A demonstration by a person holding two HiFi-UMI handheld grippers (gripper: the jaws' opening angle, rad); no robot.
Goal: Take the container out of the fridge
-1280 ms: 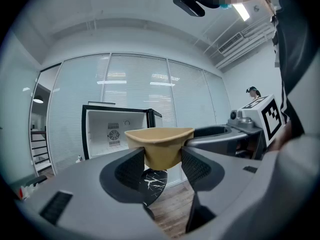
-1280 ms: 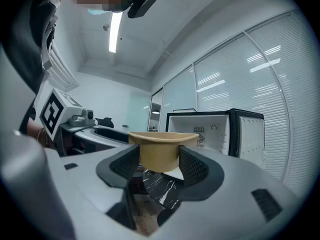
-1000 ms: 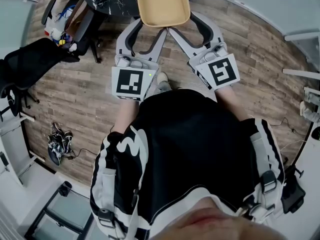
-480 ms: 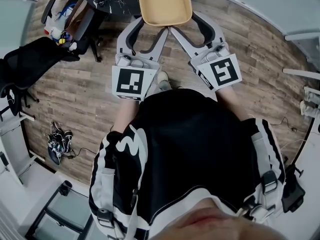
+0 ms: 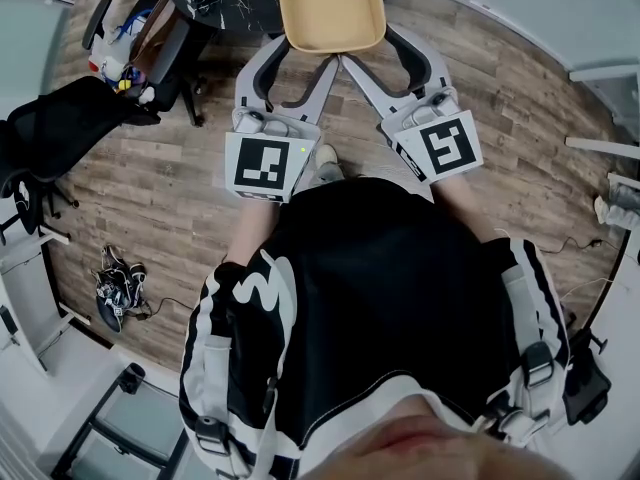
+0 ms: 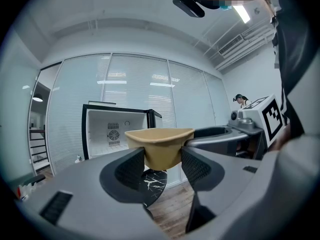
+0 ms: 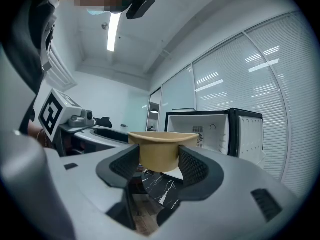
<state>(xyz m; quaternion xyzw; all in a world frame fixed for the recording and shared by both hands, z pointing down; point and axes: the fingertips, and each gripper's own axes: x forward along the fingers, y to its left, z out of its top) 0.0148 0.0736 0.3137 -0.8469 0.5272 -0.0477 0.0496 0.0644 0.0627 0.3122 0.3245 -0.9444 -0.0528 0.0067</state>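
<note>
The left hand-held gripper (image 6: pixel 163 162) has its jaws pressed against the sides of the tan container (image 5: pixel 330 8), and the right hand-held gripper (image 7: pixel 160 161) clamps the same container from the other side, so it hangs between the two near its close end. It is already out of the open fridge (image 6: pixel 115 129), which stands behind, its interior looking bare. Just below lies the black marbled tabletop (image 7: pixel 160 189). To finish well, I judge both grips should move as one, rim level, neither squeezing harder nor pulling apart, and release only once the base rests flat.
</note>
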